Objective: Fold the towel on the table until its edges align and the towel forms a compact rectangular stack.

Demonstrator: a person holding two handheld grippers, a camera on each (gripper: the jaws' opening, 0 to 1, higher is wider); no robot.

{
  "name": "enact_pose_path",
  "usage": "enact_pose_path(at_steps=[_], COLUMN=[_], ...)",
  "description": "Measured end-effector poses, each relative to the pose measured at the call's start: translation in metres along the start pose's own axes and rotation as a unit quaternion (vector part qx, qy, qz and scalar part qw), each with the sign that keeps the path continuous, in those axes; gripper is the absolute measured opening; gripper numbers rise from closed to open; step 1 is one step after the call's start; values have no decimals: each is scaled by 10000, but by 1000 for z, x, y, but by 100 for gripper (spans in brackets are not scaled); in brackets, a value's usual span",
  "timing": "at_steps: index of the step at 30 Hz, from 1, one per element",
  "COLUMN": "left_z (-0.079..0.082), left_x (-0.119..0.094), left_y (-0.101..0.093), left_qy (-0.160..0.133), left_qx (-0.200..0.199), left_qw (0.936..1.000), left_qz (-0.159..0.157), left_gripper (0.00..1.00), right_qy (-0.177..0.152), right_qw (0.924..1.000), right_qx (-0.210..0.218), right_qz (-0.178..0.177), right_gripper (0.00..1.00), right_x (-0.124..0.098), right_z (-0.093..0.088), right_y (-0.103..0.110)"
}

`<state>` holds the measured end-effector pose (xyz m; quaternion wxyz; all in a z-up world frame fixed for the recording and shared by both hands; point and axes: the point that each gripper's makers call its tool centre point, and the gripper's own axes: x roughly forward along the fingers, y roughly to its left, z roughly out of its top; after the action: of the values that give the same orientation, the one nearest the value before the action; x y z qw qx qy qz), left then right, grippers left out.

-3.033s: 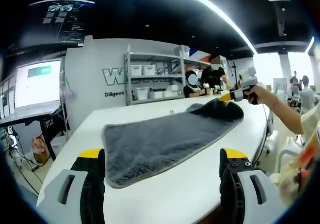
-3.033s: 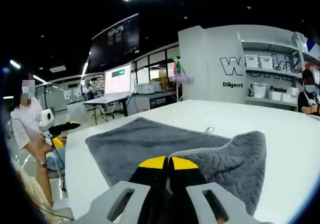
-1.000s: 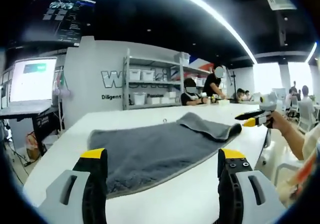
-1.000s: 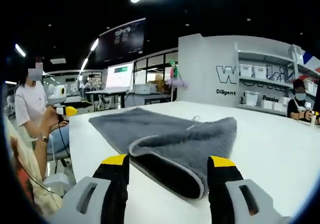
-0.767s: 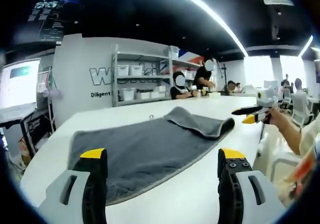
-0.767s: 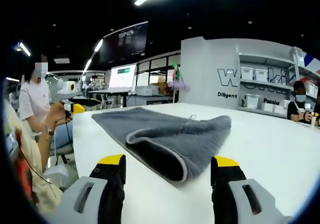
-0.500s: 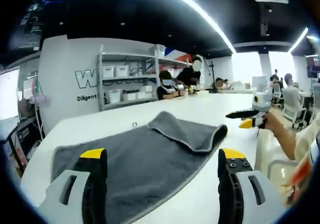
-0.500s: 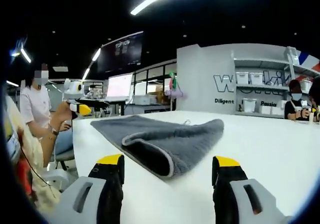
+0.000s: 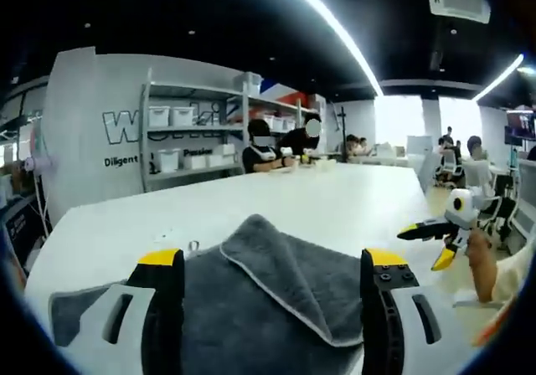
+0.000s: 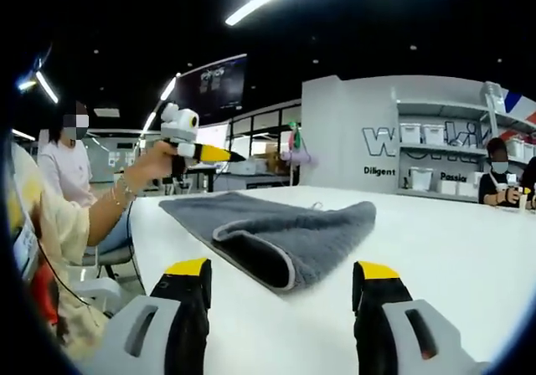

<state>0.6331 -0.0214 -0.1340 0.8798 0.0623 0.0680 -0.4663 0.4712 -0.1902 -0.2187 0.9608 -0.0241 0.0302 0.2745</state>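
A grey towel (image 9: 276, 308) lies flat on the white table (image 9: 335, 208), one corner folded back over itself with a pale hem showing. My left gripper (image 9: 270, 262) is open, its jaws straddling the towel from just above. In the right gripper view the towel (image 10: 276, 228) lies a little ahead of my open right gripper (image 10: 282, 270), which holds nothing. The left gripper (image 10: 201, 151) shows there in a hand, raised above the towel's far end. The right gripper (image 9: 435, 239) appears in the left gripper view at the right, off the towel, jaws apart.
Shelves with white bins (image 9: 184, 136) stand against the back wall, and people sit at a far table (image 9: 280, 145). A lit screen (image 10: 209, 145) and desks lie beyond the table's left end. The person's arm (image 10: 109, 203) reaches in from the left. Bare tabletop (image 10: 469, 258) lies to the right.
My right gripper let go of the folded towel corner, opened and backed off. My left gripper moved in over the towel and now rides higher.
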Motion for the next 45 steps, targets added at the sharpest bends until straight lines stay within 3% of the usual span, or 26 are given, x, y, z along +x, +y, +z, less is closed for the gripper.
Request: enact_pose_path(at_steps=[6, 8, 11, 15, 18, 24, 27, 32, 39, 45], left_z=[2, 0, -7, -17, -30, -37, -47, -65, -74, -87], left_x=[58, 75, 91, 125, 142, 174, 185, 202, 219, 222], left_y=[22, 27, 30, 51, 65, 80, 90, 94, 97, 86], left_qy=[255, 214, 336, 660, 1003, 1051, 1325, 1598, 1430, 1631], left_qx=[19, -5, -85, 332, 770, 575, 1030, 920, 478, 855], left_qw=[9996, 9996, 9991, 9971, 9918, 9923, 9853, 9814, 9857, 9775], left_qz=[-115, -160, -234, -203, -201, -322, -310, -536, -753, -1032], left_gripper=[84, 86, 86, 85, 78, 76, 71, 65, 56, 37], right_qy=[-23, -4, 23, -104, -138, -210, -250, -260, -226, -197], right_qw=[10000, 10000, 10000, 9999, 9999, 9997, 9995, 9994, 9994, 9996], right_qx=[4, 45, 70, 93, 52, 147, 175, 208, 210, 186], right_qz=[0, 8, 1, 1, -1, -61, -77, -107, -123, -68], right_gripper=[67, 67, 67, 67, 67, 66, 62, 63, 62, 62], right_x=[-2, -2, -4, -8, -10, -12, -14, -14, -13, -10], right_z=[1, -1, -1, 8, 11, 11, 10, 9, 6, 4], right_y=[-4, -6, -10, -14, -18, -31, -35, -39, -40, -34])
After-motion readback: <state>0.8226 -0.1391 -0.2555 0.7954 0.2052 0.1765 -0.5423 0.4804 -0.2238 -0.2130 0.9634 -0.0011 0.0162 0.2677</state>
